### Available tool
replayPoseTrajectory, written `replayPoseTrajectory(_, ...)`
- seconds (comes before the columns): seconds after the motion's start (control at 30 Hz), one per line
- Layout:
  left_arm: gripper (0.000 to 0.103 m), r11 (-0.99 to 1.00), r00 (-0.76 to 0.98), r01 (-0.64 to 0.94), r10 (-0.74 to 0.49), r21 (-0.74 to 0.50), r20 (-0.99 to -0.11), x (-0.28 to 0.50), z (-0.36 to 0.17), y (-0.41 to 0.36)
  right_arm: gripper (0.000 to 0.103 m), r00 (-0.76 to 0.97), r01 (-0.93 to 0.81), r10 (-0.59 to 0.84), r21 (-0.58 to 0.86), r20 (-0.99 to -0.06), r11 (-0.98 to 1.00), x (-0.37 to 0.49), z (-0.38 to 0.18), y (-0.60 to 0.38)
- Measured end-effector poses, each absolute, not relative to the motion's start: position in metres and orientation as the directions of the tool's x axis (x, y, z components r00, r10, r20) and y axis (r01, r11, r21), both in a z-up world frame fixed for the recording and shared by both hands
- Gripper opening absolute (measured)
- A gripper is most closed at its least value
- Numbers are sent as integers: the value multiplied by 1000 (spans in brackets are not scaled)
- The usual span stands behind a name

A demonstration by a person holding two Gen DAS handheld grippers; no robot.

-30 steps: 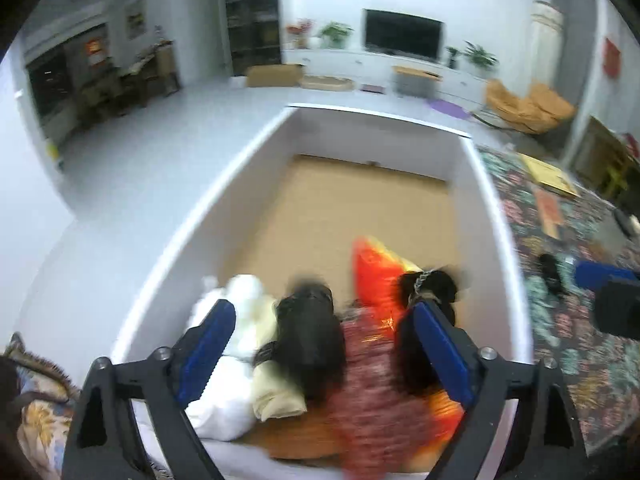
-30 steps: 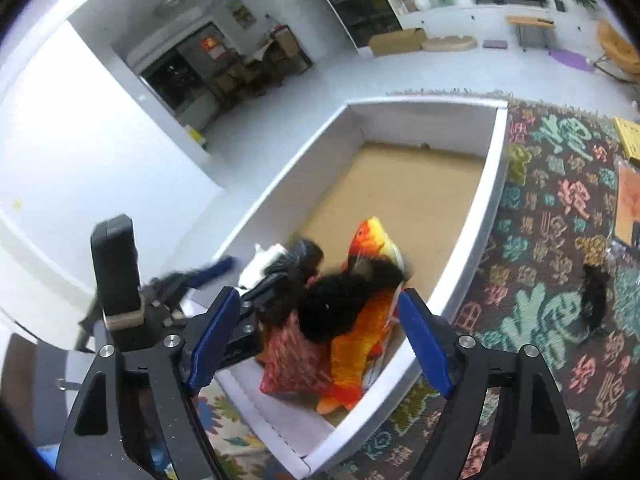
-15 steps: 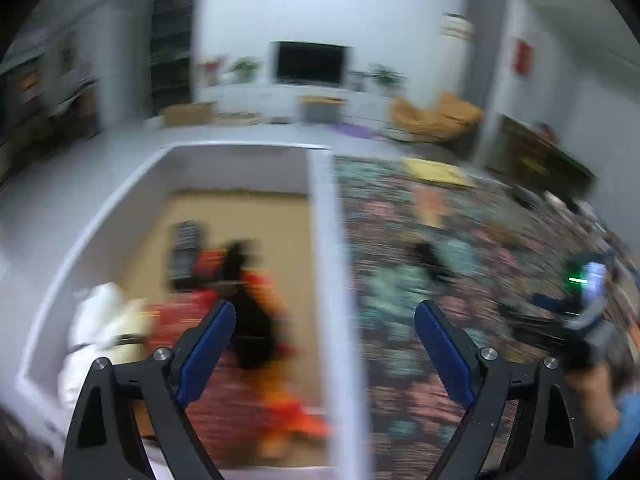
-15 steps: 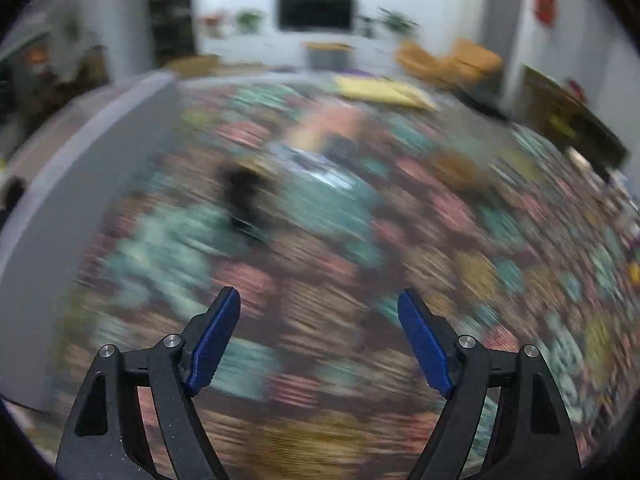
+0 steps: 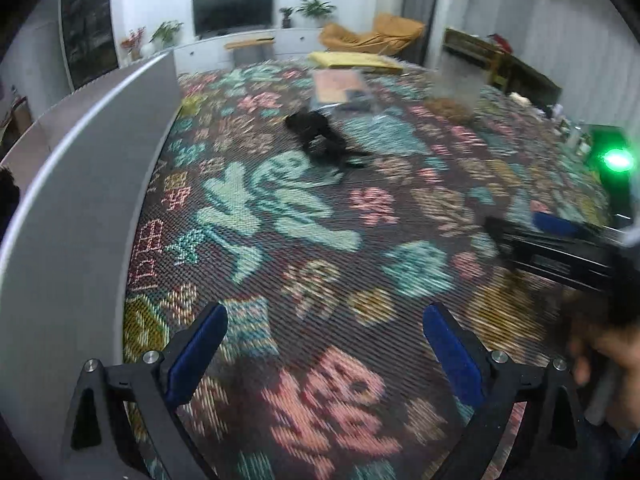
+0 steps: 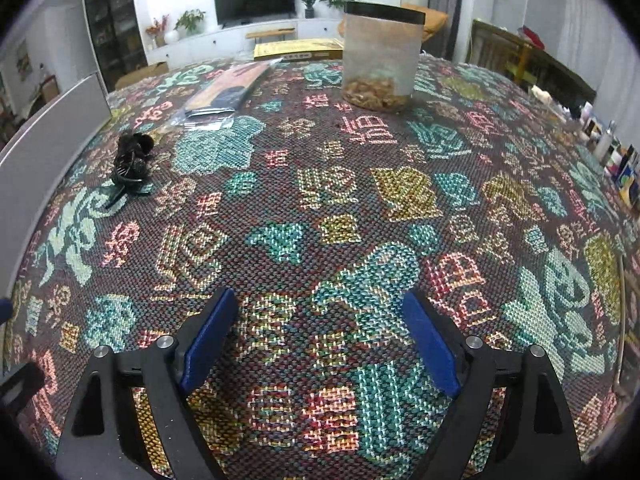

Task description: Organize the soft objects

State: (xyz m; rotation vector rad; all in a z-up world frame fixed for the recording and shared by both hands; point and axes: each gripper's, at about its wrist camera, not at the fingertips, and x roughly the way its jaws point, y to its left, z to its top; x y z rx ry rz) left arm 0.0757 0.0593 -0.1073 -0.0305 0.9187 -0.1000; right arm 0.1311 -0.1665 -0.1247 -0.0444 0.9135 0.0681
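Note:
A small black soft object (image 5: 320, 136) lies on the patterned cloth (image 5: 320, 240), well ahead of my left gripper (image 5: 322, 340). In the right wrist view the same black object (image 6: 130, 158) sits far to the left of my right gripper (image 6: 318, 328). Both grippers hover over bare cloth with jaws wide and still opening, nothing between them. The white box's wall (image 5: 80, 208) runs along the left; its inside is hidden. The right gripper (image 5: 560, 236) also shows blurred at the right edge of the left wrist view.
A clear jar (image 6: 382, 56) with brown bits stands at the back. A flat plastic packet (image 6: 228, 92) and a yellow box (image 6: 300, 49) lie near it. Small bottles (image 6: 608, 148) line the right edge. A person's hand (image 5: 600, 344) shows at lower right.
Both grippers swung away from the white box with its soft toys and now hover over the patterned cloth to its right. The toys have dropped out of view.

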Motion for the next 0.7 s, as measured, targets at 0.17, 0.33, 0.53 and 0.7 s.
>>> replayPoseTrajectory(0.17, 98, 998, 605, 63, -50, -15, -795, 85, -123, 65, 89, 609, -79, 44, -6, -792, 997, 132, -125, -165)
replayPoseTrajectory(0.33, 102, 998, 615, 60, -45, -10, -787, 86, -126, 64, 91, 608, -83, 49, -2, -793, 997, 133, -126, -165)
replayPoseTrajectory(0.53, 103, 998, 614, 60, -47, -14, -788, 88, -127, 65, 91, 608, -82, 49, -1, -792, 997, 134, -126, -166)
replayPoseTrajectory(0.7, 103, 998, 614, 59, -47, -14, -788, 88, -127, 65, 91, 608, -82, 49, -1, -792, 997, 135, -127, -167)
